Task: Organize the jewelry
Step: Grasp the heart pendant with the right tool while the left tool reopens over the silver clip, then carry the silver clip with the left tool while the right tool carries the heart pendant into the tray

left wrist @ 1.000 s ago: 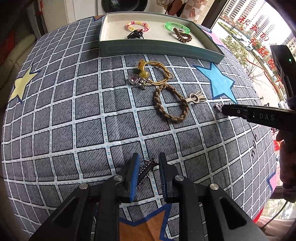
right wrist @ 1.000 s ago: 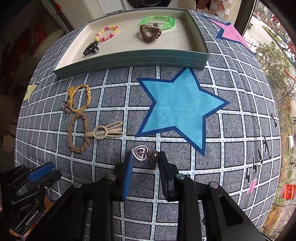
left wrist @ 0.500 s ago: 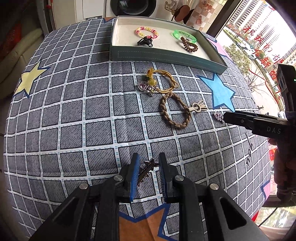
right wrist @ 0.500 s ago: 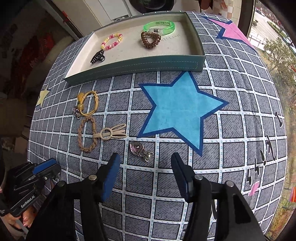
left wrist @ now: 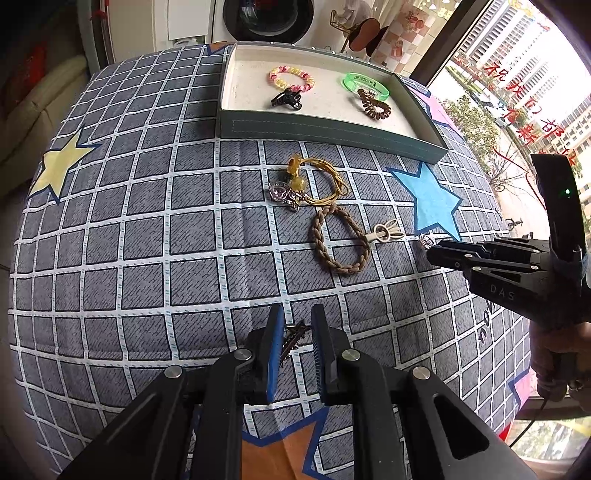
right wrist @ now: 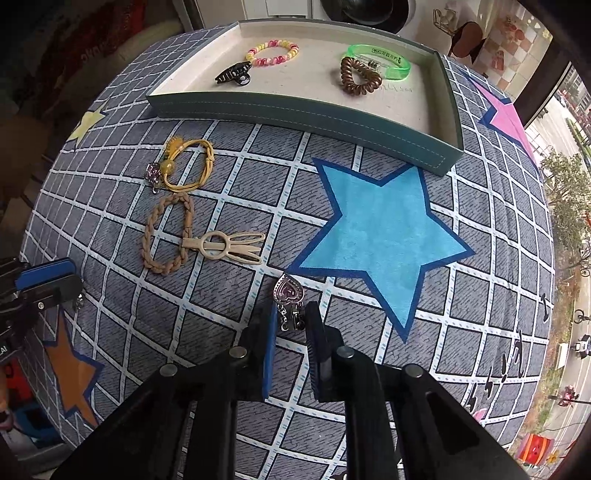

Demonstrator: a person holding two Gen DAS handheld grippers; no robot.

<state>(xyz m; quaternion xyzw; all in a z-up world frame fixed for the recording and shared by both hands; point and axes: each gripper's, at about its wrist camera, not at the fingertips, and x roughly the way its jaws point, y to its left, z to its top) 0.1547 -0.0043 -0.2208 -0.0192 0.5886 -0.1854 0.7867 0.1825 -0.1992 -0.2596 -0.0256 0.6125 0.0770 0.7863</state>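
Observation:
My left gripper is shut on a dark star-shaped clip, held above the cloth. My right gripper is shut on a silver heart earring; it also shows from the side in the left wrist view. On the cloth lie a yellow cord bracelet with a second heart earring, a braided tan hair tie and a beige clip. The green tray holds a beaded bracelet, a black claw clip, a green bangle and a brown coil tie.
The table is covered by a grey checked cloth with a blue star, a yellow star and an orange star. A washing machine stands behind the tray. A window is on the right.
My right gripper was open around the heart earring, then closed on it and lifted it. My left gripper has risen further with the star clip, away from the tray.

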